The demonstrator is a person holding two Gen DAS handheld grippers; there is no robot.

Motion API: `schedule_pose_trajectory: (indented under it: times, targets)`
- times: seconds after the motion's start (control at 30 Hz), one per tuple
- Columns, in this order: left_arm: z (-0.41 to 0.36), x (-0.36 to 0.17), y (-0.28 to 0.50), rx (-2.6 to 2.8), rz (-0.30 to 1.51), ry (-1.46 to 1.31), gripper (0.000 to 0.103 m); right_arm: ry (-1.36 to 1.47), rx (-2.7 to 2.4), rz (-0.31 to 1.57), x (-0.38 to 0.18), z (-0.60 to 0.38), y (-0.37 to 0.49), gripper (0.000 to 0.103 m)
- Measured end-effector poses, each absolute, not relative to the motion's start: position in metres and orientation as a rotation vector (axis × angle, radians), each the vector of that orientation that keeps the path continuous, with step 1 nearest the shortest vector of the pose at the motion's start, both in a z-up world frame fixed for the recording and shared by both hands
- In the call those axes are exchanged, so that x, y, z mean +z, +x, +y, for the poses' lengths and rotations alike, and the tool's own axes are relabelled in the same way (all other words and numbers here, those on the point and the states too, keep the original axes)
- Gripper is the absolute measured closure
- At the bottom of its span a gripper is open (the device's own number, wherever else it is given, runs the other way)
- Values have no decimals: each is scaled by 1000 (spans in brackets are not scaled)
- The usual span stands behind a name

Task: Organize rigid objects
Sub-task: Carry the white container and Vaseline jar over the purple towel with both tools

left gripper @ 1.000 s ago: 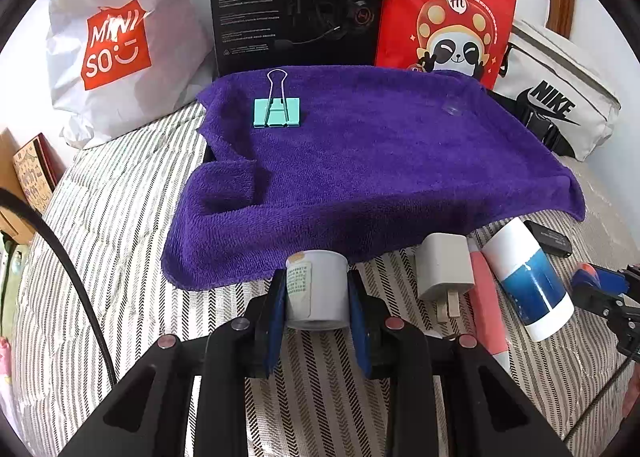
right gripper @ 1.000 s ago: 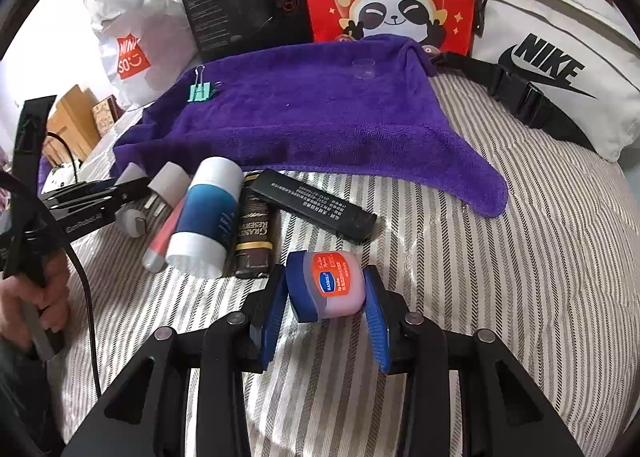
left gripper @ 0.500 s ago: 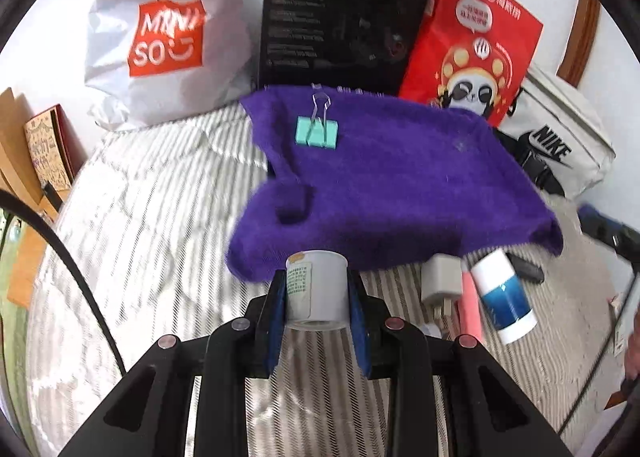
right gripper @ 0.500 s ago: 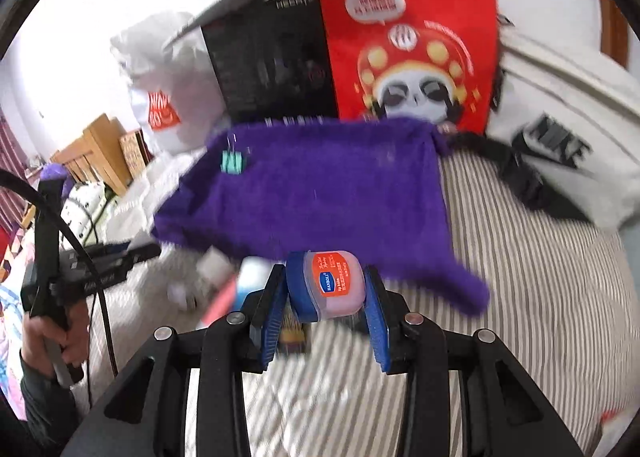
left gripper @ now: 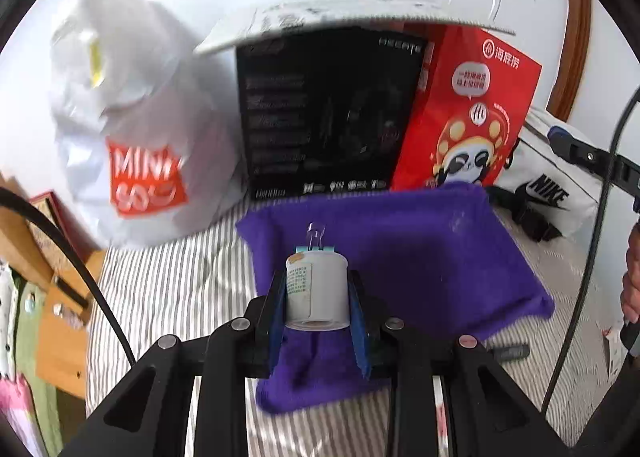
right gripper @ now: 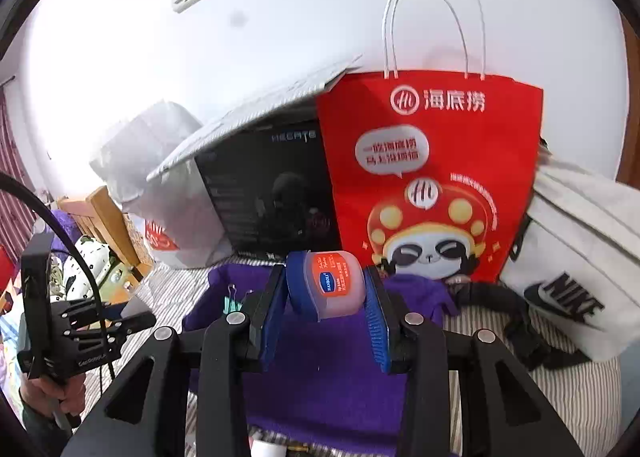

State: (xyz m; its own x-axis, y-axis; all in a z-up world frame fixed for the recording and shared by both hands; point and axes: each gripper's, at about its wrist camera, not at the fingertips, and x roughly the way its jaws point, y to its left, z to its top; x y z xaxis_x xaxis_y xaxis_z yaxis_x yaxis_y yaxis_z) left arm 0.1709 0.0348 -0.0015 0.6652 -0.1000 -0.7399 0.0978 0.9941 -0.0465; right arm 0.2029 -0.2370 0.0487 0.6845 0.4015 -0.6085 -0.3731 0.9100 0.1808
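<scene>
A bed with a striped cover [left gripper: 168, 289] runs up to a white wall [right gripper: 280, 17].

The left gripper [left gripper: 316, 299] is clamped on a small white container [left gripper: 316, 289], which stands upright between the blue pads with a printed label facing left. Just beyond its top edge peeks a teal binder clip [left gripper: 316, 243], lying on a purple towel [left gripper: 420, 257] that spreads below and ahead of the gripper. Farther out, along the wall, stand a white Miniso bag [left gripper: 136, 145] to the left, a black box [left gripper: 328, 113] straight ahead and a red panda bag [left gripper: 468, 121] to the right, with a white Nike bag [left gripper: 552, 185] beyond that.

The right gripper [right gripper: 326, 297] is closed on a small balm jar [right gripper: 332, 285], pink-bodied with a blue lid turned left and tilted between the pads. The purple towel [right gripper: 320, 369] lies beneath it. Low to its left, the other gripper [right gripper: 136, 317] appears, held in a hand [right gripper: 52, 393]. Ahead rise the black box [right gripper: 272, 193] and red panda bag [right gripper: 432, 177], the Nike bag [right gripper: 576, 265] to the right.
</scene>
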Motion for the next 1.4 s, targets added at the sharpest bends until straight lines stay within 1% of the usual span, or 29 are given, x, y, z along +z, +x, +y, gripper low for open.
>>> schedule_pose_trajectory:
  times: [0.1, 0.23, 0.33, 0.5, 0.67, 1.0, 1.4]
  targets:
    - [30, 0, 190, -124, 825, -9, 76, 76, 421, 695, 44, -242, 209, 65]
    - [27, -6, 200, -162, 822, -47, 76, 40, 396, 747, 30, -243, 219, 65]
    - [22, -13, 206, -180, 844, -18, 76, 13, 360, 776, 20, -246, 223, 65]
    - [36, -22, 209, -186, 859, -59, 76, -65, 300, 822, -4, -244, 234, 65]
    - [49, -32, 216, -167, 885, -90, 76, -40, 320, 862, -19, -244, 242, 65]
    - [54, -31, 214, -154, 875, -93, 76, -64, 328, 875, -21, -239, 243, 65]
    - [48, -48, 224, -174, 952, -92, 76, -70, 299, 973, -48, -242, 257, 65]
